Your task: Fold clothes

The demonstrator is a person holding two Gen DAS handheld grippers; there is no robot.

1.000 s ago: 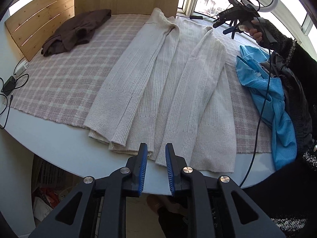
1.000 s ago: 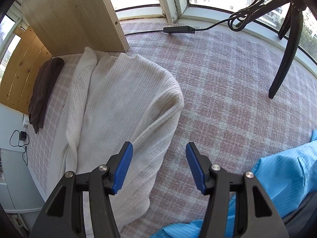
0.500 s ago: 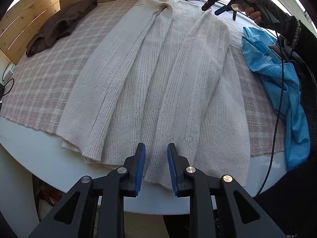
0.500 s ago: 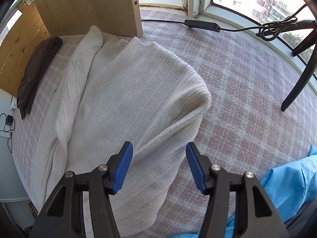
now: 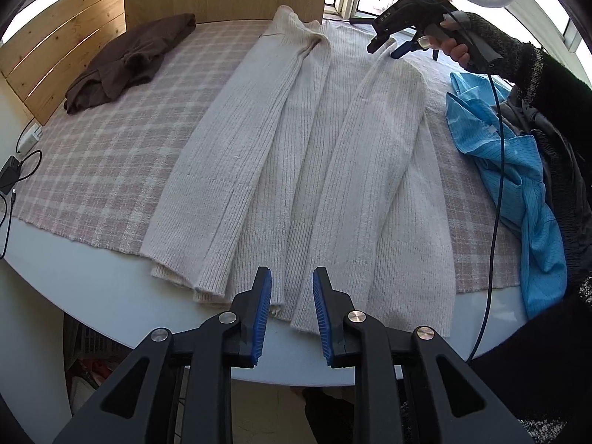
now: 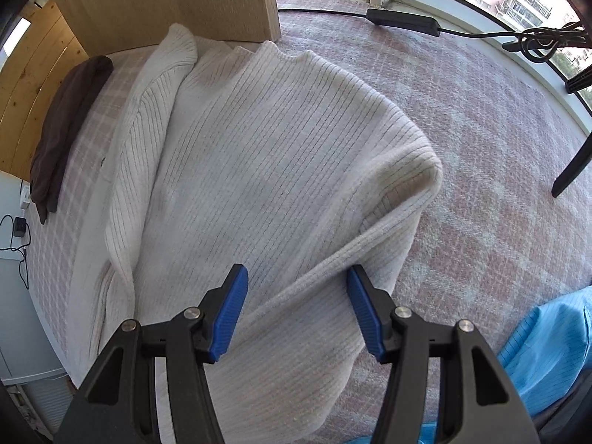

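At the bottom of the left wrist view, the left gripper (image 5: 291, 309) hovers over the near hem of a cream ribbed sweater (image 5: 314, 155), its jaws slightly apart and holding nothing — a touch wider than a second ago. The sweater lies flat across the centre of a plaid cloth (image 5: 111, 170), sleeves folded inward. At upper right, the right gripper (image 5: 384, 46) has dropped to the far shoulder; its half-open jaws straddle a sleeve ridge without pinching. Both ends look lined up for the lengthwise fold.
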